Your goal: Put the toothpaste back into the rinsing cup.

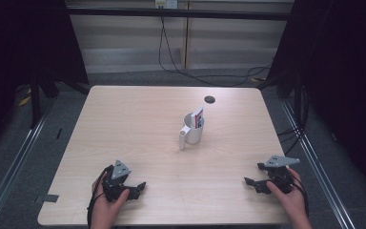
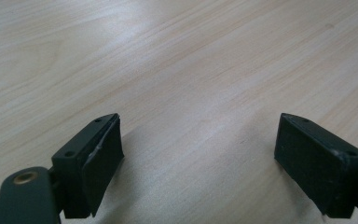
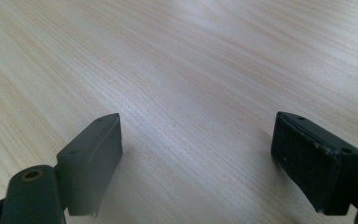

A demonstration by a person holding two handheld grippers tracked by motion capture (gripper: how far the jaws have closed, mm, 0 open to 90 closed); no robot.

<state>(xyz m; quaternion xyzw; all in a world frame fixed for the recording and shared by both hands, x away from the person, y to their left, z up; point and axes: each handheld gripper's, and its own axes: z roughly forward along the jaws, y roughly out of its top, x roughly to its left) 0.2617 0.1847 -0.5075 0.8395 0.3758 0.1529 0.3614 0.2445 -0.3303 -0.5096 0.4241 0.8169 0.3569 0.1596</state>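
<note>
A white mug (image 1: 194, 130) stands upright near the middle of the wooden table (image 1: 138, 119), handle toward the front left, with a small red, white and blue packet (image 1: 198, 116) sticking out of it. My left gripper (image 1: 140, 187) rests near the front left edge, held by a hand, jaws wide apart over bare wood. In the left gripper view the left gripper (image 2: 198, 149) holds nothing. My right gripper (image 1: 249, 183) sits at the front right, also open. In the right gripper view the right gripper (image 3: 196, 149) has bare tabletop between its fingers.
A small dark round hole (image 1: 209, 99) lies in the table behind the mug. Black cables (image 1: 171, 57) trail on the floor beyond the far edge. Metal rails (image 1: 19, 152) run along both sides of the table, and dark curtains flank it.
</note>
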